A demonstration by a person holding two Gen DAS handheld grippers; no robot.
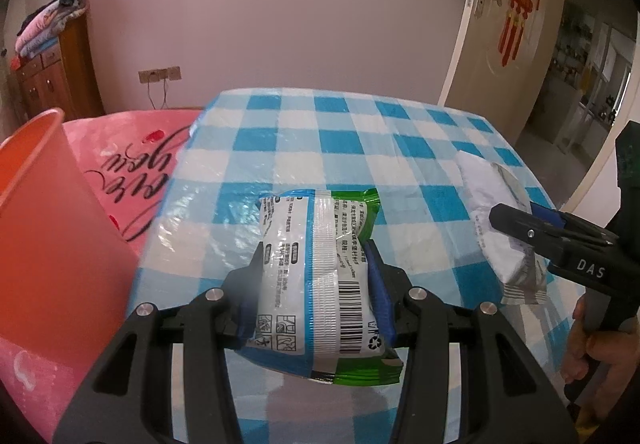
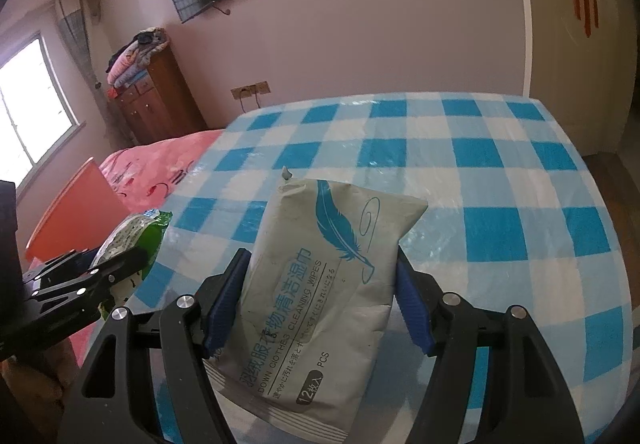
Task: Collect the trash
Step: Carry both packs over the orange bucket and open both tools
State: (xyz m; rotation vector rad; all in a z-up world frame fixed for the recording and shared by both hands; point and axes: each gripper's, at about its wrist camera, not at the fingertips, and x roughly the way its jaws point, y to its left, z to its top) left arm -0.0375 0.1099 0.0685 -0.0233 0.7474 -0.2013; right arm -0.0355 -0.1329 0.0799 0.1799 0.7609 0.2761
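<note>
My left gripper (image 1: 316,264) is shut on a white, blue and green snack packet (image 1: 320,276) and holds it above the blue-checked table (image 1: 320,132). My right gripper (image 2: 320,280) is shut on a grey wet-wipes pack (image 2: 320,292) with a blue feather print, held above the same table. In the left wrist view the right gripper (image 1: 516,222) and its pack (image 1: 496,220) show at the right. In the right wrist view the left gripper (image 2: 116,264) and its packet (image 2: 132,240) show at the left.
An orange bin (image 1: 52,228) stands at the table's left edge, also in the right wrist view (image 2: 76,212). A pink bed (image 1: 132,156) lies behind it. A wooden cabinet (image 1: 56,72) and a white door (image 1: 504,24) stand by the far wall.
</note>
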